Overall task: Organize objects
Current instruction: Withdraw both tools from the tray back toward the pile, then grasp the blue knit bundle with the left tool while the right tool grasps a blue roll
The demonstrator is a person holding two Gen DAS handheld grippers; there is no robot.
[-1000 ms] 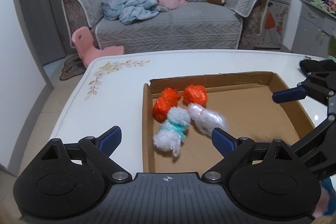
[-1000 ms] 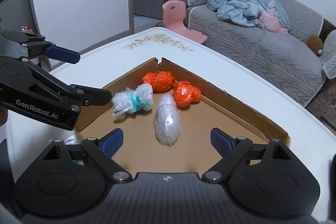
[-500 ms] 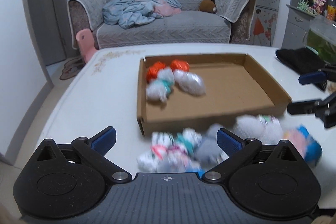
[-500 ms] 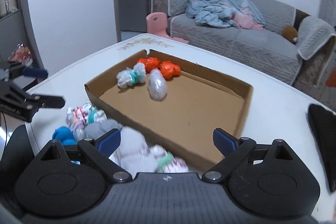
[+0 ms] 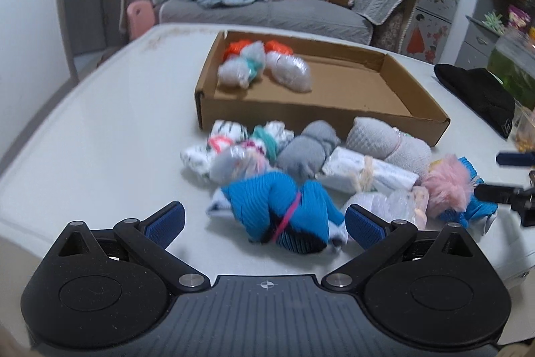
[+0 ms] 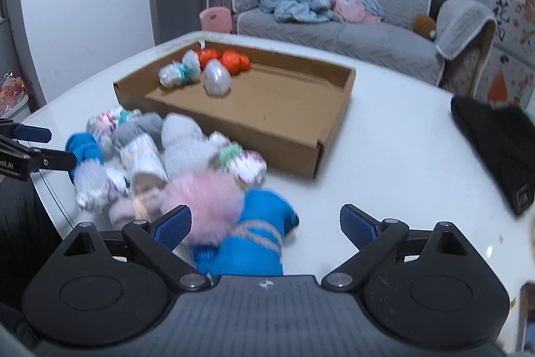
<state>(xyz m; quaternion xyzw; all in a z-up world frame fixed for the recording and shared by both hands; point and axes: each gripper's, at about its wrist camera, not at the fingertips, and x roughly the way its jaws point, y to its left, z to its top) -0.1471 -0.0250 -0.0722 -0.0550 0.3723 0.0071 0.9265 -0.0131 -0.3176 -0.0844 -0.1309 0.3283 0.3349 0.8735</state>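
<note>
A shallow cardboard tray [image 5: 414,119] [image 6: 301,153] on the white table holds two orange bundles [image 5: 279,46] [image 6: 235,60], a white-and-teal bundle [image 5: 240,69] and a clear-wrapped white bundle [image 5: 289,69]. A pile of rolled socks lies in front of it. My left gripper [image 5: 264,223] is open with a blue sock roll [image 5: 284,206] between its jaws. My right gripper [image 6: 265,225] is open over a pink-and-blue fluffy roll [image 6: 234,223]. Grey rolls [image 5: 307,149] [image 6: 184,139] lie in the pile's middle.
A black cloth item [image 5: 481,92] [image 6: 498,136] lies on the table right of the tray. A grey sofa [image 5: 267,9] with a blue blanket stands beyond the table, and a pink child chair [image 5: 138,15] beside it.
Both grippers pulled back from above the tray toward the table's near edge and now sit low over the sock pile. The bundles in the tray have not moved.
</note>
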